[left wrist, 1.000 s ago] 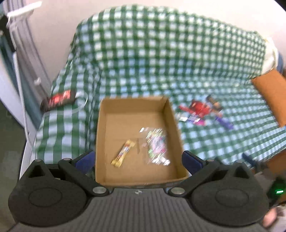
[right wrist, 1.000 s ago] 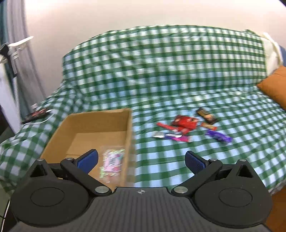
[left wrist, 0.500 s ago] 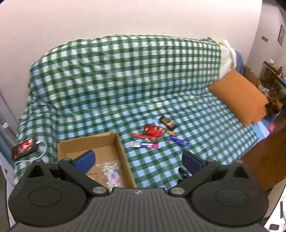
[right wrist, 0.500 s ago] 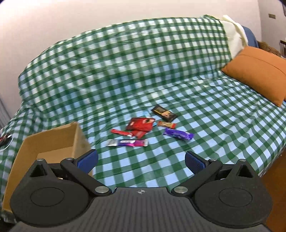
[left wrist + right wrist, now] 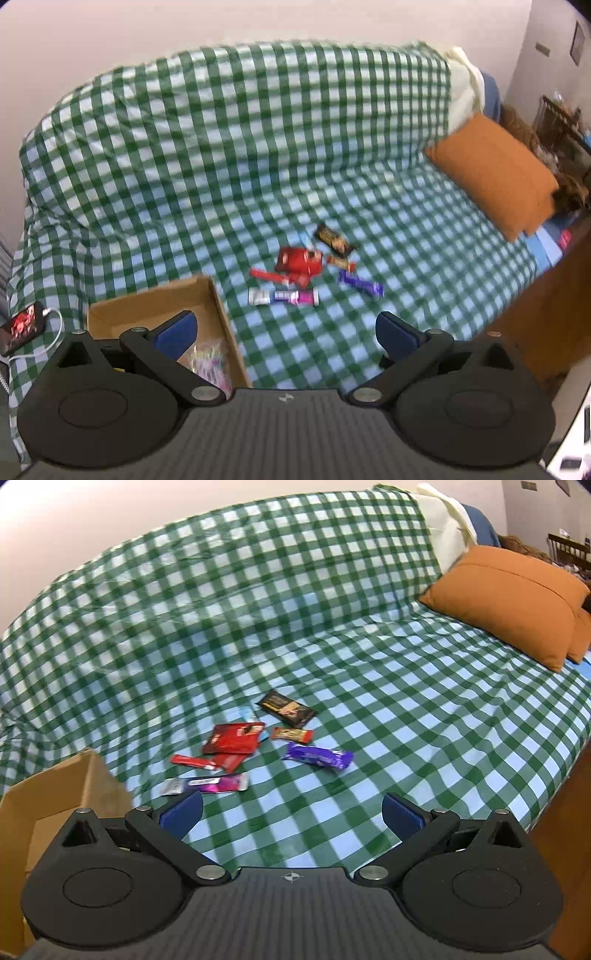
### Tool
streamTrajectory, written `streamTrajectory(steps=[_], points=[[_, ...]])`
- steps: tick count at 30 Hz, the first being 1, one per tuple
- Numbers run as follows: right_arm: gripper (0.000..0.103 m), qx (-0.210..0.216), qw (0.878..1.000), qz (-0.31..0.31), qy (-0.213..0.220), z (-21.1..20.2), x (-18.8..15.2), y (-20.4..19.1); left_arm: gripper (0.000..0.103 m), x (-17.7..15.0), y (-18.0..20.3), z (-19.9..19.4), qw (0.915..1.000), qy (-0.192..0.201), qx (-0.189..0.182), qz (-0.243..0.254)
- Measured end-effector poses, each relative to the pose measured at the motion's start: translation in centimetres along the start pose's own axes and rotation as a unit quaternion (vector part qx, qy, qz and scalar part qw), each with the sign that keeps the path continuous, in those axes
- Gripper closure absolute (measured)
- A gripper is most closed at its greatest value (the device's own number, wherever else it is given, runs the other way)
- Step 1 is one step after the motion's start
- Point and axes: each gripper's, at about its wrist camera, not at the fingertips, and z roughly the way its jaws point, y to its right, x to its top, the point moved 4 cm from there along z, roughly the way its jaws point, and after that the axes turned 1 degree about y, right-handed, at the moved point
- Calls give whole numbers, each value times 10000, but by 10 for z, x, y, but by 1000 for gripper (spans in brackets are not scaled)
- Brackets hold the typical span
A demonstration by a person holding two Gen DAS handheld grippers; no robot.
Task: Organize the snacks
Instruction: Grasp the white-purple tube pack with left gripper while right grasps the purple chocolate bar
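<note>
6 wrappers (image 5: 236,738) loose on bedspread (image 5: 406,709); 1 box (image 5: 207,295); left gripper (image 5: 284,328), right gripper (image 5: 291,808) spread wide, empty.

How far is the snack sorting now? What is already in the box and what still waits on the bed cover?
Done: one clear candy bag lies in the cardboard box. In hand: nothing; the left gripper and the right gripper are both open and empty. Left: loose snacks on the checked cover, among them the red packet, purple bar, dark bar and pink-silver bar.
</note>
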Motion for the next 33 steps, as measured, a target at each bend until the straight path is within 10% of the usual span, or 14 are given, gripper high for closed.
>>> streamTrajectory(steps=[9, 13, 16, 25, 33], points=[[0, -188, 9998, -35, -42, 49, 13, 29, 0, 16, 28, 76, 9993, -352, -135, 37], [0, -115, 9995, -156, -231, 92, 17, 39, 0, 4, 29, 163, 9924, -1196, -250, -163], [0, -123, 9987, -234, -426, 130, 18, 44, 0, -14, 20, 253, 9751, -2116, -176, -647], [0, 76, 9951, -667, -730, 231, 21, 43, 1, -33, -35, 461, 9138, -2677, 868, -2930], [0, 89, 9889, -1147, -943, 284, 12, 42, 0, -49, -51, 529, 8985, -2763, 929, -3283]])
